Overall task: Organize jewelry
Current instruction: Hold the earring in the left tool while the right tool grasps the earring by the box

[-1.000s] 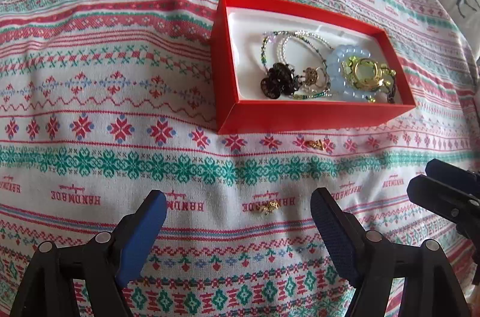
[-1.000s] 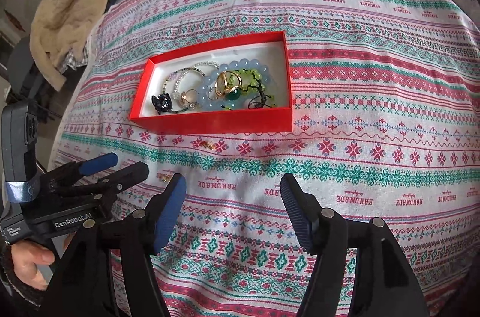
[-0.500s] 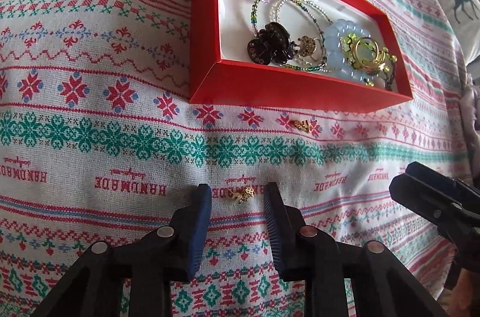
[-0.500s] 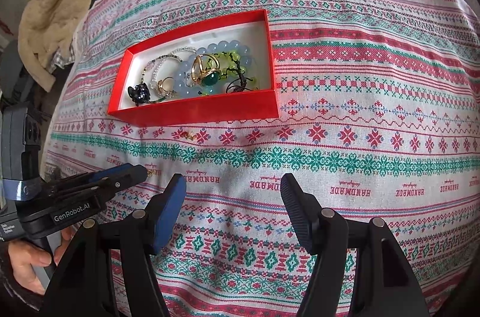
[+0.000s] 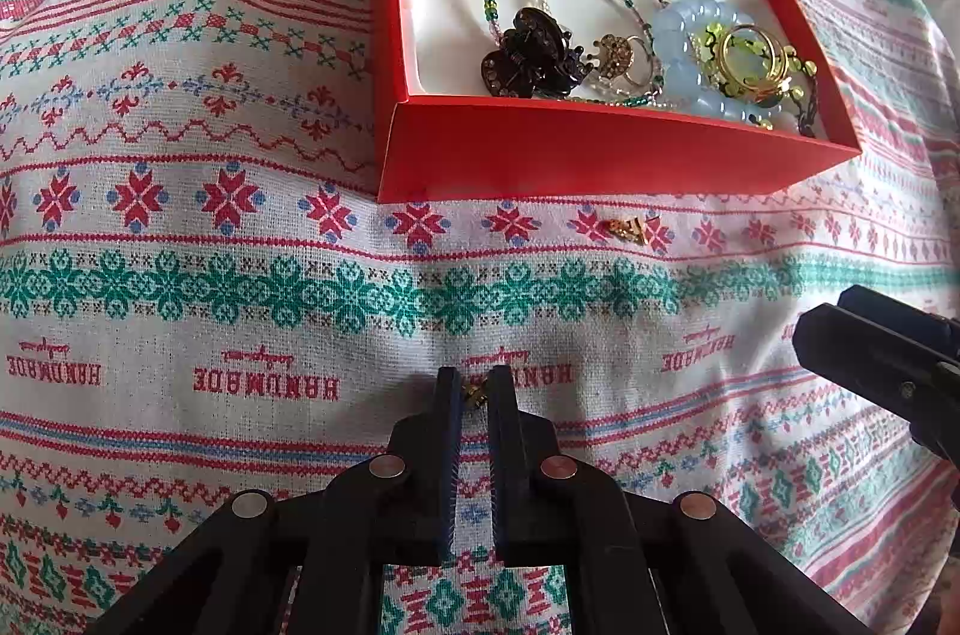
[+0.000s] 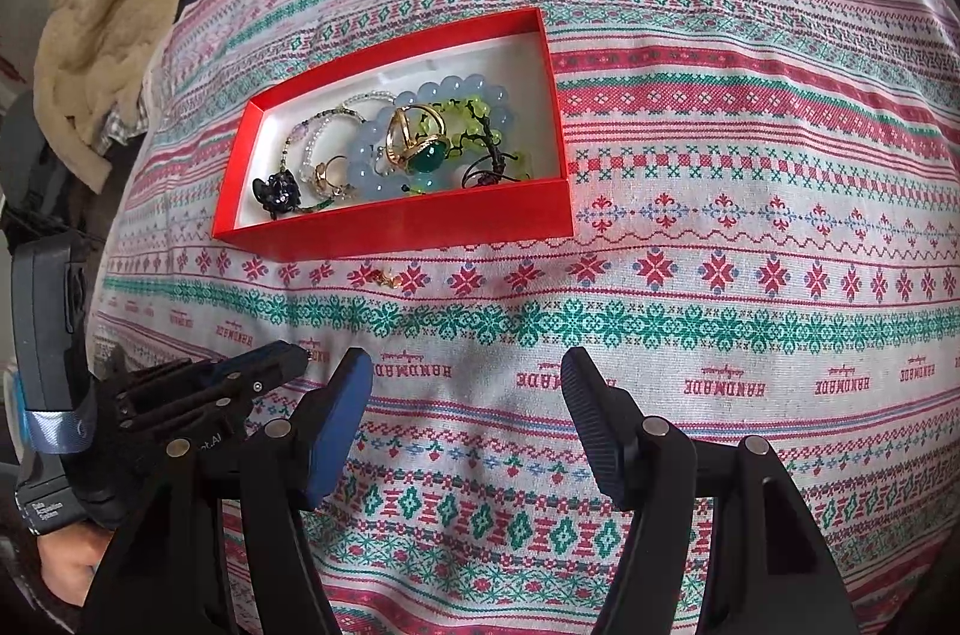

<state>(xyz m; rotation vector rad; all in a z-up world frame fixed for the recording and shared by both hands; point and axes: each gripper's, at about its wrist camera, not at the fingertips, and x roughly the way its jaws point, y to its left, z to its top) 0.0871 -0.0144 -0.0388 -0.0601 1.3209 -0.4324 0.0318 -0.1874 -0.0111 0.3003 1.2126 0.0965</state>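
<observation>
A second ago our left gripper (image 5: 474, 389) stood wide open above the cloth; now its two fingers have come nearly together around the small gold earring (image 5: 475, 393) low in the middle of the left wrist frame. We see only a glint of gold in the narrow gap at the fingertips, so we judge the piece pinched, though the hold on something so tiny looks slight. That would mean the pickup is done and the lift toward the red box (image 5: 600, 155) comes next.

The earring is a little gold knot, mostly hidden by the black fingers and still down at the patterned bedspread (image 5: 180, 275). A second gold earring (image 5: 627, 230) lies loose on the cloth just below the box's front wall, right of center.

The box sits in the upper middle of the frame, white inside, holding a dark hair clip (image 5: 528, 56), beaded bracelets (image 5: 690, 53) and gold rings (image 5: 750, 56) bunched toward its right end.

Our right gripper (image 6: 468, 419) hangs over the cloth at the bottom of its own frame, fingers wide apart, holding nothing.
</observation>
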